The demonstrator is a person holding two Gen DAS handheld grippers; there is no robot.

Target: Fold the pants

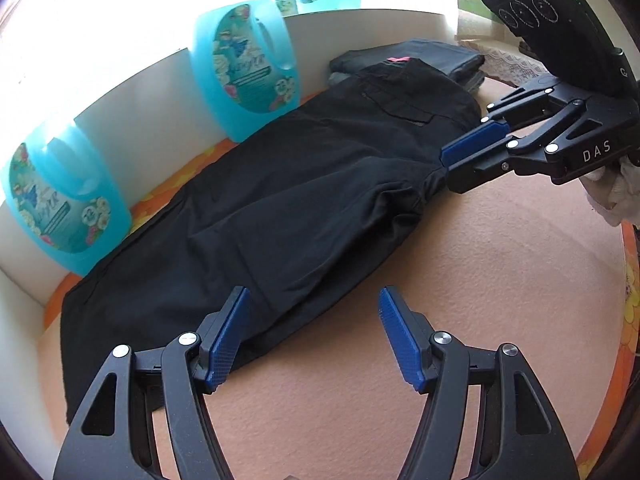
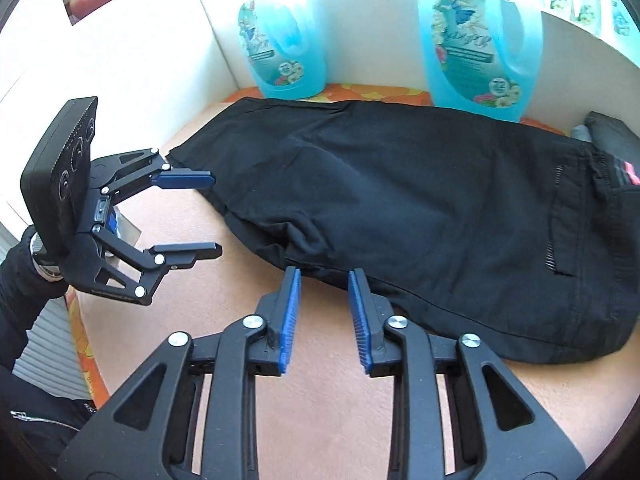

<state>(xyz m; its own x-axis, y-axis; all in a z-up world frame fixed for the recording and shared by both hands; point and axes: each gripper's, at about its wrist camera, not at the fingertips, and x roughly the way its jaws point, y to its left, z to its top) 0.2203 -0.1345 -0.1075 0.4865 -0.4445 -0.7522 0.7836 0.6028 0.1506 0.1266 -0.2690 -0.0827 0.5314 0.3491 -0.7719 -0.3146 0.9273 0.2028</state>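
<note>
Left gripper, black linkage with blue pads: fingers spread wide, nothing between them. It hovers at the hem end of the black cotton pants, upper finger just beside the leg edge; whether it touches the cloth is hard to tell from either view.

Pants lie lengthwise on the peach-coloured mat, folded leg over leg, hems left, waistband right. Pink tag at the waistband. Zipped pocket faces up near that end.

Behind the pants, against the white partition wall: two translucent blue detergent jugs with floral labels, one toward the hems, one toward the waist. Both stand upright on an orange flowered cloth under the mat.

Right gripper: fingers partly open, narrow gap, tips at the near crotch-side edge of the pants. Nothing clamped in the wrist view.

Far right, beyond the waistband: stack of dark folded garments.
</note>
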